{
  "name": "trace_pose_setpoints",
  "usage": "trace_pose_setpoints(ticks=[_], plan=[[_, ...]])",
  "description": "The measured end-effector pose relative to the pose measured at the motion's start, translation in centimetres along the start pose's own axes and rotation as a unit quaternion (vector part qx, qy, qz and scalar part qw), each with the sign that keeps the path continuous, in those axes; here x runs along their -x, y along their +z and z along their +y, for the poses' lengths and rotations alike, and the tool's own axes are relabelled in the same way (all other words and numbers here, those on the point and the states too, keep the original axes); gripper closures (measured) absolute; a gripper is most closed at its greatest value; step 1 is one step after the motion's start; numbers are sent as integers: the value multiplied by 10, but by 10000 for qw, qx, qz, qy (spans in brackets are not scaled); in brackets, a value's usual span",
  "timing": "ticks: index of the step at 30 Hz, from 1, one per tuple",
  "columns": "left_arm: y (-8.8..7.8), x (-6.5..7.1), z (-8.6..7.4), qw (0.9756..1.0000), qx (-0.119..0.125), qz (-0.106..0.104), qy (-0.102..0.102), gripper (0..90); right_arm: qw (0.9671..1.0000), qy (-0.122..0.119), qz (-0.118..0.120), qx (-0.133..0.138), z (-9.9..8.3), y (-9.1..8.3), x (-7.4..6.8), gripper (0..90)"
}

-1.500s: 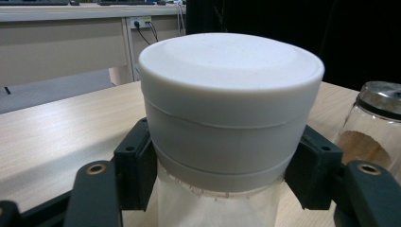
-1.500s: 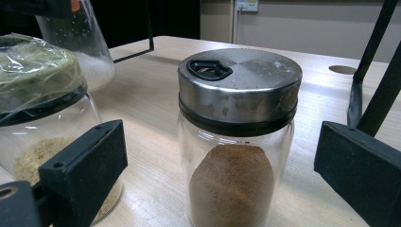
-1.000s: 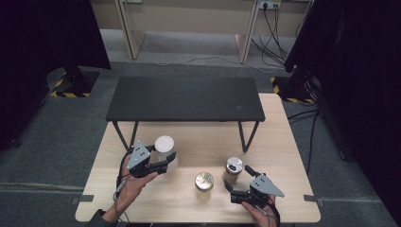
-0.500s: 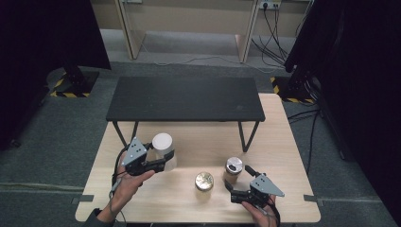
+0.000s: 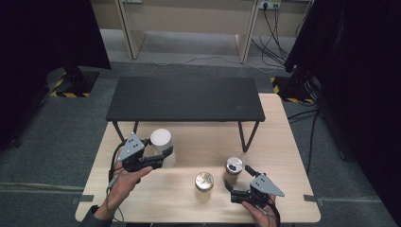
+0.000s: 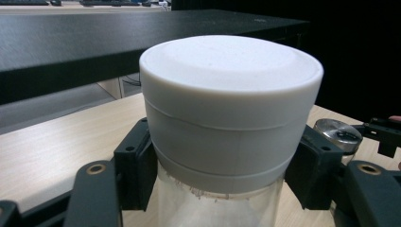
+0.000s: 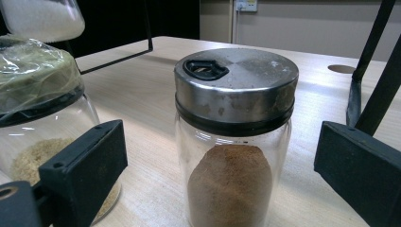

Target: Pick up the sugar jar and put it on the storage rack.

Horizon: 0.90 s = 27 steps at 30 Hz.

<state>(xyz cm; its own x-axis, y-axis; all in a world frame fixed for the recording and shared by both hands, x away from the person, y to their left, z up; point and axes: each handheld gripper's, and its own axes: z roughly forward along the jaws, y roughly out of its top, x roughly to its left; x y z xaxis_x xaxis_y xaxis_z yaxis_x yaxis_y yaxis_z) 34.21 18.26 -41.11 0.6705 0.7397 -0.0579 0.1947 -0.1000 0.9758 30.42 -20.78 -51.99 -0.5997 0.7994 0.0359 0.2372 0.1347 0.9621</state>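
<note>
My left gripper (image 5: 162, 158) is shut on a glass jar with a wide white lid (image 5: 161, 140), held off the wooden table (image 5: 283, 142) at its left side. In the left gripper view the black pads (image 6: 137, 170) press the jar (image 6: 231, 94) just under its lid. My right gripper (image 5: 238, 184) is open near the table's front right. A glass jar with a steel lid (image 5: 233, 166) and brown powder (image 7: 234, 127) stands upright between its pads (image 7: 85, 165), with a gap on each side.
A third jar (image 5: 204, 181) with a plastic-wrapped top and pale granules (image 7: 38, 109) stands just left of the steel-lidded one. A low black bench (image 5: 184, 99) stands across the table's far half, its thin legs (image 5: 243, 137) near the jars.
My left gripper has lifted the white-lidded jar a little higher and slightly left. The right gripper and the two other jars have not moved.
</note>
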Motion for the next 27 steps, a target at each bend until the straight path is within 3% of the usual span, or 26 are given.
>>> trace_pose_setpoints(ticks=[27], plan=[[-2,-6,38,10000,-55,-76,-22,350,10000,-6,8,-1,0,1,0,36]])
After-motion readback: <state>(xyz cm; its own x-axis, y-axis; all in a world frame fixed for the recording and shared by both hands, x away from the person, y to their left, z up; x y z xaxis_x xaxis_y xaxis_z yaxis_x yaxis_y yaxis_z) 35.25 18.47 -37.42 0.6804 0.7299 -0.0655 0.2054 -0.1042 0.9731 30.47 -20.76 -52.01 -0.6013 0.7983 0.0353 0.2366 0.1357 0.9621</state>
